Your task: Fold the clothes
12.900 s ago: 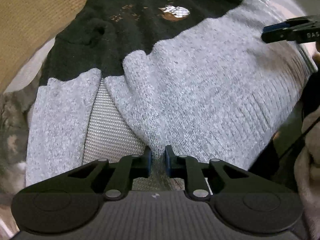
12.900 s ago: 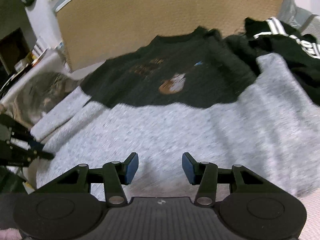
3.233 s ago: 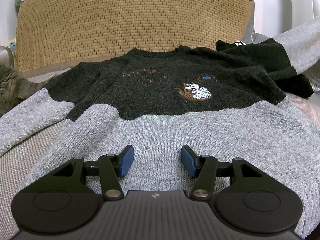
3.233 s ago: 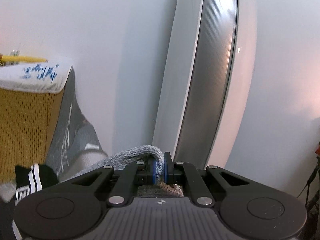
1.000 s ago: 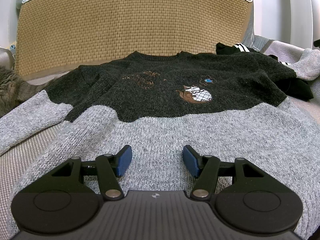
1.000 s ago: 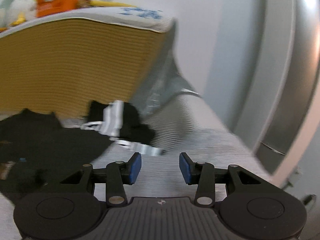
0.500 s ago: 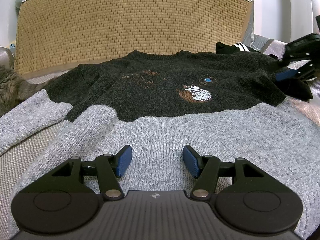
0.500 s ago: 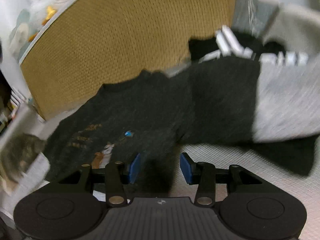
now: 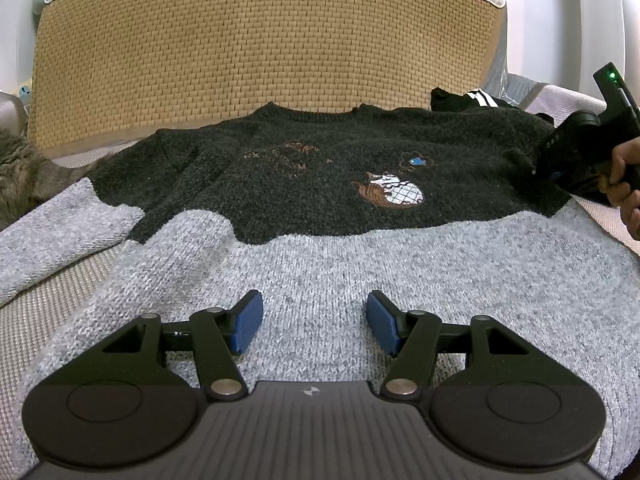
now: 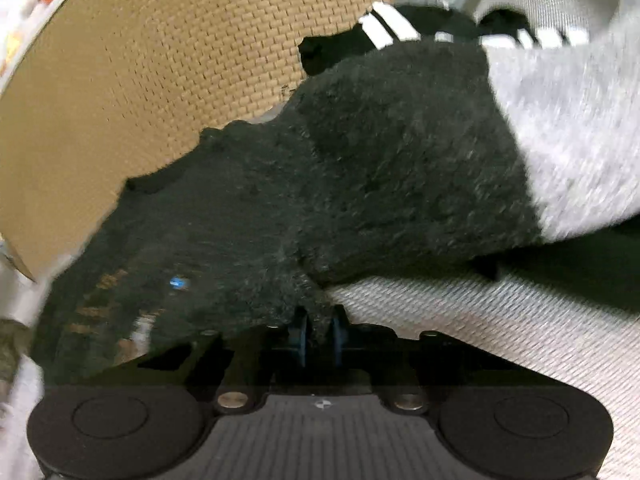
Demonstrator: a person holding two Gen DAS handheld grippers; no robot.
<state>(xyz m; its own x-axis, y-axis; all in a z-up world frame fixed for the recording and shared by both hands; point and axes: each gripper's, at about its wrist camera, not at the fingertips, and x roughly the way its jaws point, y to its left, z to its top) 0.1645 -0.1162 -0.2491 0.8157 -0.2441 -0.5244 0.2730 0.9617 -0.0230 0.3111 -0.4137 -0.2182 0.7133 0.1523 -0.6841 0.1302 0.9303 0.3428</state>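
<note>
The sweater (image 9: 320,184) lay flat across the middle of the left wrist view, dark half toward the woven backrest (image 9: 260,52), grey half at the bottom. Your right gripper (image 10: 318,330) had just closed, pinching the dark knit at the lower centre of its view. Your left gripper (image 9: 311,322) hovered over the grey hem, jaws apart, gripping nothing. A striped black garment (image 9: 468,98) lay at upper right.

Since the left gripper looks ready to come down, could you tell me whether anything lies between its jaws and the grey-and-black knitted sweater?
Nothing visible does. The left gripper hangs open directly over the grey lower half of the grey-and-black knitted sweater, with only bare knit between its jaws. The right gripper is off at the sweater's far edge.
</note>
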